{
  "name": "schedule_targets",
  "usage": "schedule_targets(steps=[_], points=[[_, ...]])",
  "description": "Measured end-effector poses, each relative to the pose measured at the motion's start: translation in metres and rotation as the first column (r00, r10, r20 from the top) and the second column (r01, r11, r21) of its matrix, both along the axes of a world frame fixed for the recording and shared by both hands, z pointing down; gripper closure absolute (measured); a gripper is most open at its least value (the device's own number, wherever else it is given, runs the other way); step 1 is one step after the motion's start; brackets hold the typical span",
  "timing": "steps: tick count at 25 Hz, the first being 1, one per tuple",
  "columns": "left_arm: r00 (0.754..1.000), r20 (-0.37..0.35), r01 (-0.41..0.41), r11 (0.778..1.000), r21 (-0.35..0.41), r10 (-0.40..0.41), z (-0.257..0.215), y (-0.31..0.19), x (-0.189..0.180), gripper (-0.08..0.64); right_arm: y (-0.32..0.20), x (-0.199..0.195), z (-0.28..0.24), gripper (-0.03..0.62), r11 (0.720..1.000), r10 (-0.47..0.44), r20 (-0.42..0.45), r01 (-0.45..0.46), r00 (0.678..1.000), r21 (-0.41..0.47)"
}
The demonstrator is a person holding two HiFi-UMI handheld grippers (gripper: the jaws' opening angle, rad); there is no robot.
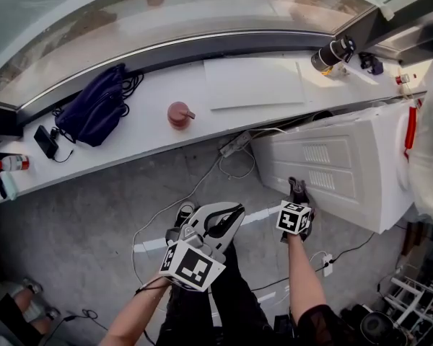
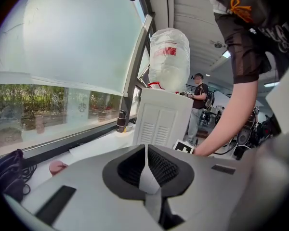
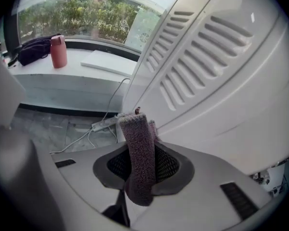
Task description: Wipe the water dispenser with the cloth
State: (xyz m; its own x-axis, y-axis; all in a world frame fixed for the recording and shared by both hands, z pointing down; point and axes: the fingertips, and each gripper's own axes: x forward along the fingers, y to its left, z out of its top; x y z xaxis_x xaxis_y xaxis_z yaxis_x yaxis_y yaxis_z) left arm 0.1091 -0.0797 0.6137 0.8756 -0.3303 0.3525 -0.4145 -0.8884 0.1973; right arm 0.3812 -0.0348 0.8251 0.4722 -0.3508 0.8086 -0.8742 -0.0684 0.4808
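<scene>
The white water dispenser [image 1: 346,171] stands at the right with its vented back panel towards me. My right gripper [image 1: 297,189] is shut on a mauve fuzzy cloth [image 3: 137,153], whose top end rests against the panel's lower edge [image 3: 221,81] below the vent slots. In the right gripper view the cloth stands upright between the jaws of the right gripper [image 3: 139,165]. My left gripper [image 1: 220,218] hangs lower and to the left, away from the dispenser [image 2: 164,117]. Its jaws [image 2: 145,165] are shut with nothing between them. A large water bottle [image 2: 169,57] sits on top of the dispenser.
A long white window ledge [image 1: 159,139] runs behind, carrying a dark backpack [image 1: 94,110], a pink flask [image 1: 179,114], a white board [image 1: 252,81] and a black cylinder [image 1: 332,52]. A power strip [image 1: 234,144] and cables lie on the grey floor. Another person [image 2: 198,100] stands beyond the dispenser.
</scene>
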Motion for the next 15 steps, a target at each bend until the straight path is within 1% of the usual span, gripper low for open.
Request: schedule_targets(steps=[2,5,9,13,15], points=[[1.000,-0.008,0.004,1.000,0.007,-0.004,-0.012,-0.004,0.004,0.532,-0.003,-0.010,-0.018,0.489,0.999,-0.019,0.038,0.017,0.999,0.038],[1.000,-0.022,0.004,1.000,0.027,-0.004,-0.037,-0.009,0.011,0.532,-0.009,-0.023,-0.056,0.489,0.993,-0.071,0.075,0.064,0.995,0.100],[1.000,-0.020,-0.020,0.998,0.061,0.021,-0.066,-0.013,0.016,0.532,-0.023,-0.039,-0.132,0.489,0.975,-0.130,0.104,0.108,0.986,0.195],[0.999,-0.022,-0.033,0.996,0.077,0.035,-0.089,-0.016,0.022,0.532,-0.039,-0.055,-0.220,0.489,0.939,-0.229,0.080,0.199,0.970,0.280],[0.998,-0.032,-0.044,0.995,0.085,0.047,-0.100,-0.017,0.027,0.532,-0.045,-0.062,-0.262,0.489,0.919,-0.274,0.042,0.248,0.961,0.307]])
